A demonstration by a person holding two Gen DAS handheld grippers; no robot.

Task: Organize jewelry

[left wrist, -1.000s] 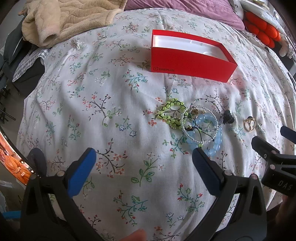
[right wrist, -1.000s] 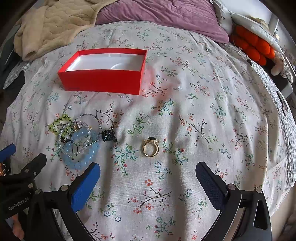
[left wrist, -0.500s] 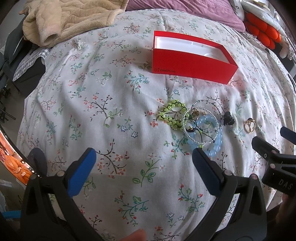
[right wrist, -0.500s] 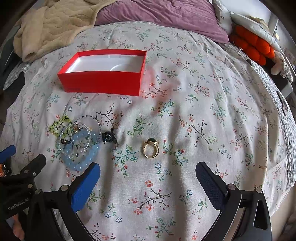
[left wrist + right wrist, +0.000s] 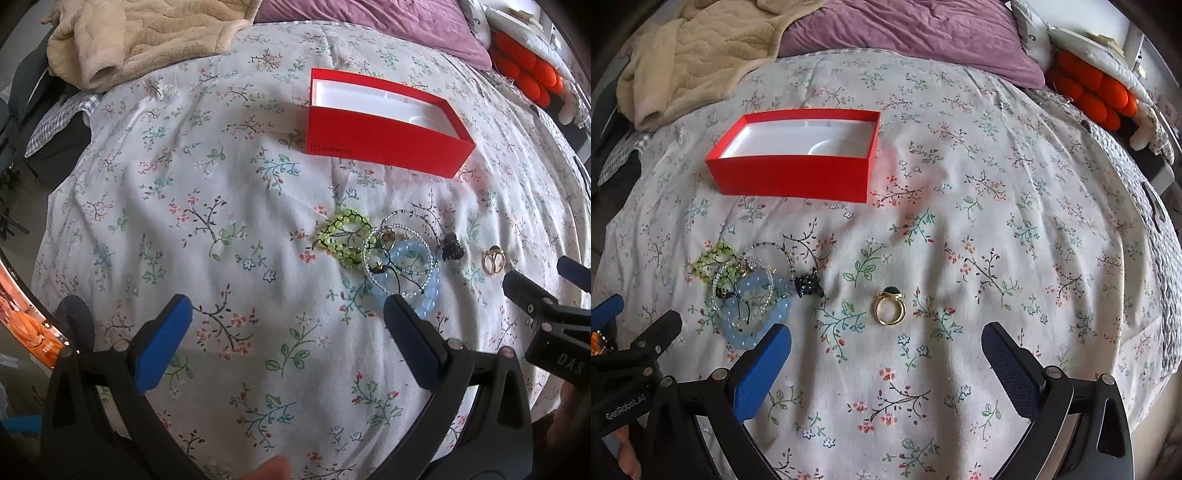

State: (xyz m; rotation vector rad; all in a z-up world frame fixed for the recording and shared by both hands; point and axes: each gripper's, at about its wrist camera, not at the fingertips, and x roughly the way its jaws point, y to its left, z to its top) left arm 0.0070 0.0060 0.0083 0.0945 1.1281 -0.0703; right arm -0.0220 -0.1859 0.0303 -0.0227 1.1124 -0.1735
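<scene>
An open red box [image 5: 384,122] [image 5: 798,158] with a white inside stands empty on the floral bedspread. In front of it lies a tangle of bracelets: a green bead one [image 5: 343,236] [image 5: 711,258], a clear bead one [image 5: 399,258] [image 5: 738,284] and a pale blue one [image 5: 424,291] [image 5: 757,317]. A small black piece [image 5: 452,249] [image 5: 809,286] and a gold ring with a dark stone [image 5: 494,261] [image 5: 889,306] lie to their right. My left gripper [image 5: 288,325] is open and empty, just short of the bracelets. My right gripper [image 5: 886,350] is open and empty, just short of the ring.
A beige blanket [image 5: 140,33] [image 5: 694,55] and a purple pillow [image 5: 905,29] lie at the back of the bed. An orange plush thing [image 5: 1089,88] sits at the back right. The bed drops off at the left [image 5: 22,229] and right edges.
Both views have shifted slightly; the box and jewelry sit a touch lower in frame. Both grippers stay open and nothing has been touched.
</scene>
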